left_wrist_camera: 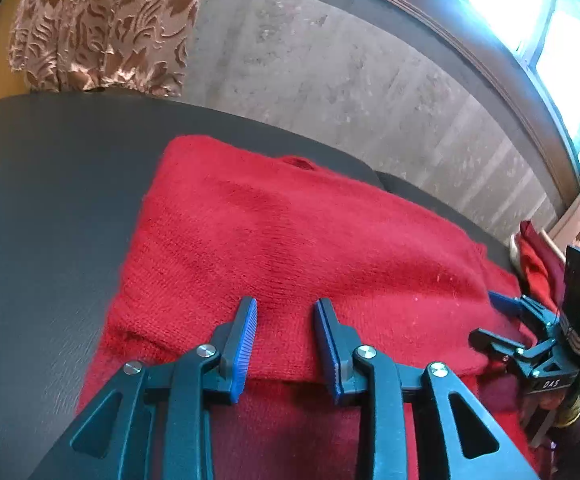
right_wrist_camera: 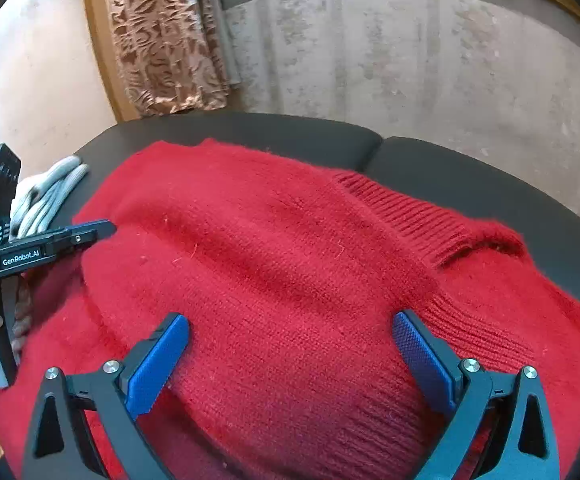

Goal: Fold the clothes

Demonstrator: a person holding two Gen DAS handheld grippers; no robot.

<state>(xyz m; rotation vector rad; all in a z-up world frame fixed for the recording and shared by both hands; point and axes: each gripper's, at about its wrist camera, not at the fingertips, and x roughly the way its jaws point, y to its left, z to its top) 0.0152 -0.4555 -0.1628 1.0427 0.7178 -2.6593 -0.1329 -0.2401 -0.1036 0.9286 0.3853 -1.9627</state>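
The red sweater (right_wrist_camera: 274, 264) is spread at the centre of the dark surface (left_wrist_camera: 50, 200), one layer already folded over, its ribbed collar (right_wrist_camera: 422, 216) at 2 o'clock. Further folds are judged outstanding. The left tool (left_wrist_camera: 286, 344) is held narrowly parted and the right tool (right_wrist_camera: 290, 364) wide; nothing is gripped.

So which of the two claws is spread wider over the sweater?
The right claw: its blue pads stand far apart above the red sweater. The left claw shows a narrower gap.

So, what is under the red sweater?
The red sweater lies on a dark padded surface, which shows at its far edge and left side. Its near part is folded over on itself. Whether anything else lies beneath is covered by the knit.
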